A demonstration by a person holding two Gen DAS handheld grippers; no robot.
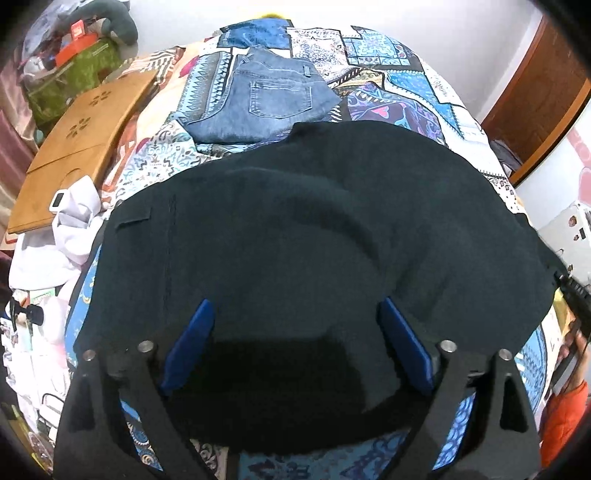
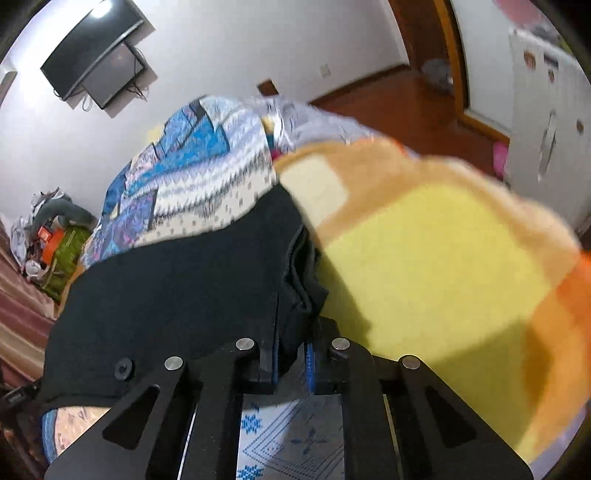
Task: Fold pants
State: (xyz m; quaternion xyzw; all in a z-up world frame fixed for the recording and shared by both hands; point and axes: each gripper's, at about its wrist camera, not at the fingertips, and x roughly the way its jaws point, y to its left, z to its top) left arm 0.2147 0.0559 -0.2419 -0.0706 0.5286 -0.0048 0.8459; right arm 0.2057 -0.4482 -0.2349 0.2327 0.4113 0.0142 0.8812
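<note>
A: Where are the black pants (image 1: 295,236)?
B: Spread across the near part of the bed (image 1: 417,85), folded jeans (image 1: 266,103) beyond them.
A: And the grippers?
B: The left gripper (image 1: 297,339) stands spread above the cloth; the right gripper (image 2: 291,354) pinches the pants' bunched edge.

**No legible text in either view**

We find no words, numbers or brand names we can read. In the upper left of the left wrist view, a red box (image 1: 77,28) carries a pale mark, too small and blurred to make out. At the right edge of the right wrist view, a white cabinet (image 2: 546,110) bears small round stickers, with nothing readable on them.
</note>
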